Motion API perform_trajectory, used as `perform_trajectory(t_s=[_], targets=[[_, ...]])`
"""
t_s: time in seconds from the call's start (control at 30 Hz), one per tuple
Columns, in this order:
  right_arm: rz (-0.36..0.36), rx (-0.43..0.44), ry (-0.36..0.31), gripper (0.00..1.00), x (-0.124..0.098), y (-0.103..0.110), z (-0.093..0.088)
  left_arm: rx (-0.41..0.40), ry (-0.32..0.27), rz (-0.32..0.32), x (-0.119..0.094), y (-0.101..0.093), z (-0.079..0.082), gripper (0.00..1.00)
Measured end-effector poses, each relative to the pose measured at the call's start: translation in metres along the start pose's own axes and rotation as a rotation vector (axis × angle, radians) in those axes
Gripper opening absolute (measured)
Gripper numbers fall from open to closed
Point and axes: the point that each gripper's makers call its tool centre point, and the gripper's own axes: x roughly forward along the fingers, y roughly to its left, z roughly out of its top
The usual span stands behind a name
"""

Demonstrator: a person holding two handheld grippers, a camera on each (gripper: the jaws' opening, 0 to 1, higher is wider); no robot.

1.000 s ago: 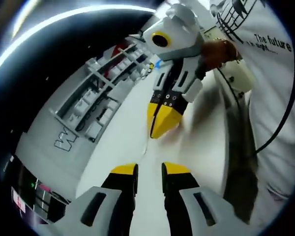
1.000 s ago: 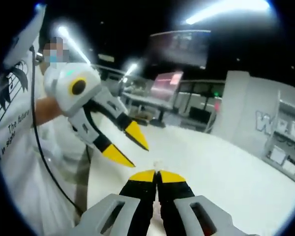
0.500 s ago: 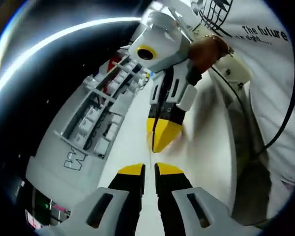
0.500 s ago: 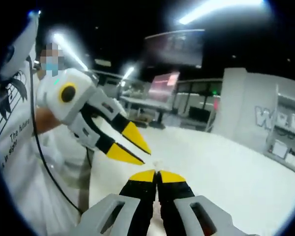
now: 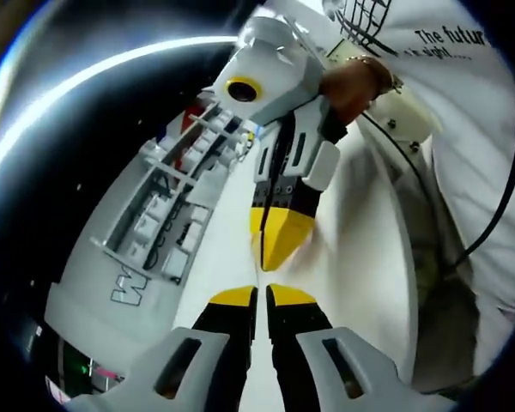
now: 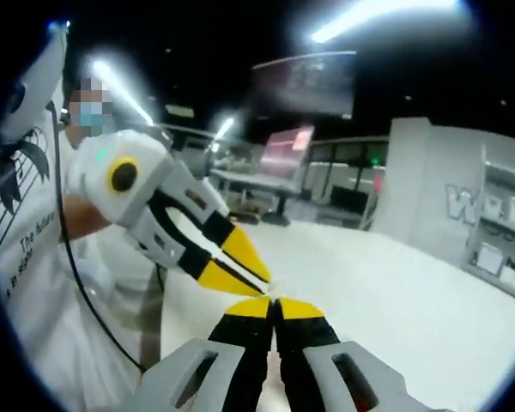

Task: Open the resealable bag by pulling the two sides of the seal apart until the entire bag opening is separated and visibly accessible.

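Over a white table (image 6: 395,283) in a dim room, both tools' jaws sit pressed together, tip to tip.

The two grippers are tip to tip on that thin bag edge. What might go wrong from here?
1. Only a thin sliver of the bag edge shows between the left gripper and the right gripper. Either hold may be shallow and slip once the pull starts.
2. The tips almost touch. One pair of jaws may pinch both sides of the seal, so the pull would stretch the bag rather than part it.
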Motion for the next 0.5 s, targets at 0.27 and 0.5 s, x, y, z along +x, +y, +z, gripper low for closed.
perform_trajectory(t_s=[0.27, 0.5], targets=[[0.001, -0.001, 0.002, 0.0, -0.0003, 0.0013, -0.0001, 0.026, -0.001, 0.012, 0.0018, 0.0023, 0.0014, 0.05], [0.003, 0.002, 0.002, 0.0, -0.0006, 0.0027, -0.0003, 0.04, -0.009, 0.008, 0.0033, 0.0009, 0.0033, 0.04]])
